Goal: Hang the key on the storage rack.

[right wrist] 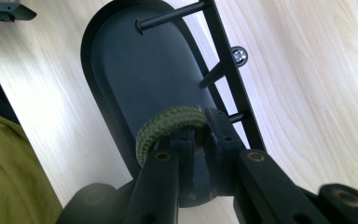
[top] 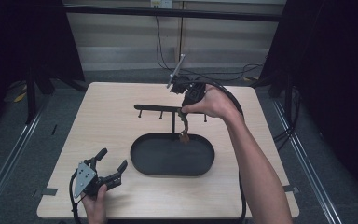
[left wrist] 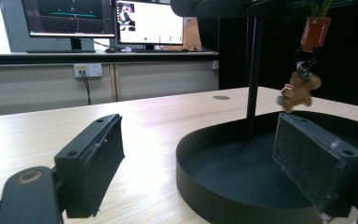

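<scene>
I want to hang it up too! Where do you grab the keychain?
Grab the keychain by its green cord loop at the top, coming from above, as the right hand-held gripper does. The little figure then dangles free below the rack's pegs.

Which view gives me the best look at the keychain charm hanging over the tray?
The left gripper view: the keychain charm hangs in profile under its red tag and ring, clear of the black tray. The high view shows it small and dim below the right gripper. The right gripper view shows the green cord loop in the shut jaws.
</scene>
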Motion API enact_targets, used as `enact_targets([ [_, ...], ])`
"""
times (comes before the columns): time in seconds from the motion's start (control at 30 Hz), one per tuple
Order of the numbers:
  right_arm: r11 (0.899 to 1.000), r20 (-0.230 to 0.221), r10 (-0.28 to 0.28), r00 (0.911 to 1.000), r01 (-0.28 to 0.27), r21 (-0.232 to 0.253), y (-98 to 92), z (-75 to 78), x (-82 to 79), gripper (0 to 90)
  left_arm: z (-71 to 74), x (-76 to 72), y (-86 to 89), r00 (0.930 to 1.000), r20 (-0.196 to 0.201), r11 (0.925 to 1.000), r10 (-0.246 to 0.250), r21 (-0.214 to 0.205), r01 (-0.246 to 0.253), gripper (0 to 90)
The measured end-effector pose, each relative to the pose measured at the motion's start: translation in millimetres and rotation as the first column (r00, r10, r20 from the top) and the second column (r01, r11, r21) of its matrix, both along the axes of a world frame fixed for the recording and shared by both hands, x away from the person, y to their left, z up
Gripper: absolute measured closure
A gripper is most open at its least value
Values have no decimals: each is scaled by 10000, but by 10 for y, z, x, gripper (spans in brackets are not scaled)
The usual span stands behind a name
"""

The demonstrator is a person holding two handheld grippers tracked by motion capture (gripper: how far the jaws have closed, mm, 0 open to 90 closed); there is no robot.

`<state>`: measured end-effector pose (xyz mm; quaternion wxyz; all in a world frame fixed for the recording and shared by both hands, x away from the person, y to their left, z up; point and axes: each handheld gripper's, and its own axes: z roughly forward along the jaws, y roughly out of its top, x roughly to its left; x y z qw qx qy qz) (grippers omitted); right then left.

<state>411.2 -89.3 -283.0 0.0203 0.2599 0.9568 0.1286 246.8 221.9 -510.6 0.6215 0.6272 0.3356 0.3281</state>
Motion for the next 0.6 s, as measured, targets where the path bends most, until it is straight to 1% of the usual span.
enact_targets([
  [0.07,10000,-14,-20,10000,20,-15,-6,-2,7,824,-2,-1,-10,10000,3,9999,11,-150,-11,158],
  [0.2,10000,27,-9,10000,9,-40,-11,0,9,816,-1,1,-7,10000,4,10000,13,-85,-13,158],
  [0.23,10000,11,-22,10000,22,-56,-13,-1,10,812,-2,-1,-11,10000,-11,9999,15,-152,-15,158],
  [0.27,10000,13,-18,10000,18,-48,-16,-2,11,811,-1,1,-7,10000,1,10000,16,-82,-16,158],
  [0.37,10000,-11,-51,10000,51,-85,-27,-2,15,808,0,-1,-4,10000,-13,10000,15,-56,-16,158],
  [0.4,10000,64,-52,10000,52,-32,-33,-10,15,816,0,1,-5,10000,-4,10000,18,-58,-18,159],
  [0.43,9998,77,-72,9999,73,-171,-37,-4,18,819,0,1,-4,10000,-3,10000,19,-46,-19,158],
  [0.47,9998,74,-151,9999,152,-142,-40,-7,22,819,0,0,-6,10000,-5,10000,25,-67,-25,158],
  [0.6,9997,131,-105,9999,108,-241,-36,-6,16,815,0,0,-5,10000,-5,10000,26,-55,-26,158],
])
